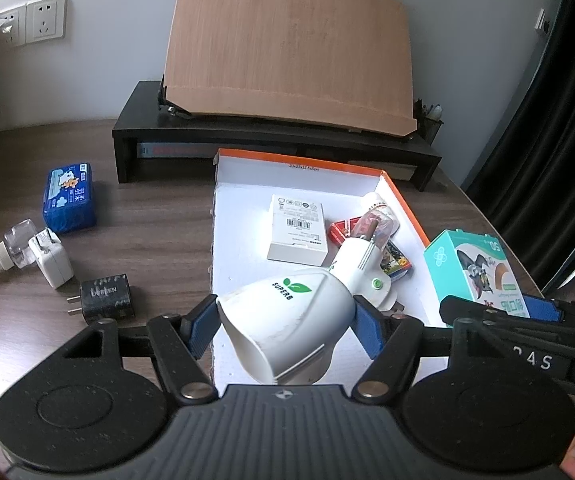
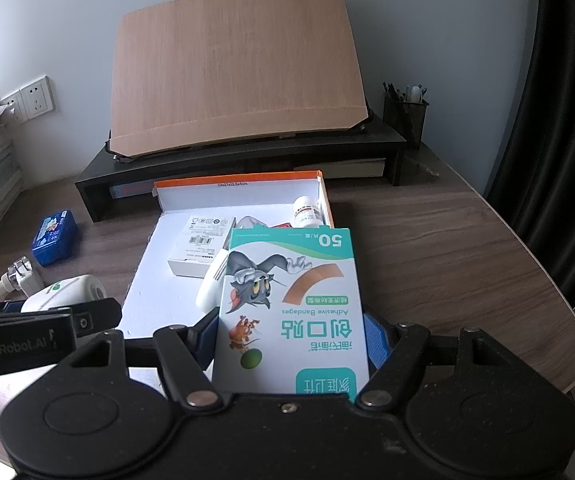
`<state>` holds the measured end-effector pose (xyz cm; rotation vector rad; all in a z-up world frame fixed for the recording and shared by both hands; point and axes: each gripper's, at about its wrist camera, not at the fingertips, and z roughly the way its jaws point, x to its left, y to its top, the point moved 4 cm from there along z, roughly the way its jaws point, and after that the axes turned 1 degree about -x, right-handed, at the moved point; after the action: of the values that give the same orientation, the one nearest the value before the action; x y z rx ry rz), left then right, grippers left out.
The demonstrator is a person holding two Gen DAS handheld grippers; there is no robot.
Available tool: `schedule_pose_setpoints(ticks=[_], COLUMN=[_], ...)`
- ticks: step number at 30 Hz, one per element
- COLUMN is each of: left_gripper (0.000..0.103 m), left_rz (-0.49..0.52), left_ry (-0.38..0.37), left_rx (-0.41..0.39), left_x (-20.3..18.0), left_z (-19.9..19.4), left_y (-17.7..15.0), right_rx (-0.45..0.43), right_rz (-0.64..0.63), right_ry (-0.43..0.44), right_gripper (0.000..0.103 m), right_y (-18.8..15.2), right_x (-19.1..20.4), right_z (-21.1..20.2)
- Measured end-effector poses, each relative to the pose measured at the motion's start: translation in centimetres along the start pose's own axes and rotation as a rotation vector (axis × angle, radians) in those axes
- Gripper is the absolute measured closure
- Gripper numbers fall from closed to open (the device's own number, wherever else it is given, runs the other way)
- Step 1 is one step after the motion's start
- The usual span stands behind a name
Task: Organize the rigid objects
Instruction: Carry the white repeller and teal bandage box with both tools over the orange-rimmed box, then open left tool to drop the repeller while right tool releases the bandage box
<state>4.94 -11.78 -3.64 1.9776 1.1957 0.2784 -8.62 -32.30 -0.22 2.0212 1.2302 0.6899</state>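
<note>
My left gripper (image 1: 285, 326) is shut on a white plug-in device marked SUPERB (image 1: 291, 320), held over the near end of the orange-edged white box (image 1: 223, 264). My right gripper (image 2: 291, 340) is shut on a teal adhesive-bandage box (image 2: 291, 304), held over the box's (image 2: 143, 292) near right side; it also shows in the left wrist view (image 1: 475, 272). Inside the box lie a white carton (image 1: 297, 232), a small bottle (image 1: 379, 216), a red pack (image 1: 341, 232) and a second white device (image 1: 361, 268).
On the wooden desk left of the box lie a blue tissue pack (image 1: 69, 200), a clear refill bottle (image 1: 9, 250), a white charger (image 1: 51, 262) and a black charger (image 1: 103, 296). A black riser (image 1: 247, 140) with a tilted wooden board stands behind. A pen holder (image 2: 405, 116) is back right.
</note>
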Motion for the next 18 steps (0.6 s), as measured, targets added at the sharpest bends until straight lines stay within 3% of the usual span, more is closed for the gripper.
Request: schedule_pose_setpoints(ticks=[13, 18], left_gripper=[0.032, 0.032], left_rz=[0.022, 0.039], left_ry=[-0.017, -0.092], left_rx=[0.049, 0.088], left_x=[0.1, -0.7], left_z=[1.4, 2.1], left_y=[-0.5, -1.0], right_rx=[0.050, 0.039], right_rz=[0.001, 0.008], right_ry=[0.001, -0.021], right_gripper=[0.019, 0.017], right_y=[-0.3, -0.3], right_x=[-0.1, -0.5], right_z=[1.5, 1.4])
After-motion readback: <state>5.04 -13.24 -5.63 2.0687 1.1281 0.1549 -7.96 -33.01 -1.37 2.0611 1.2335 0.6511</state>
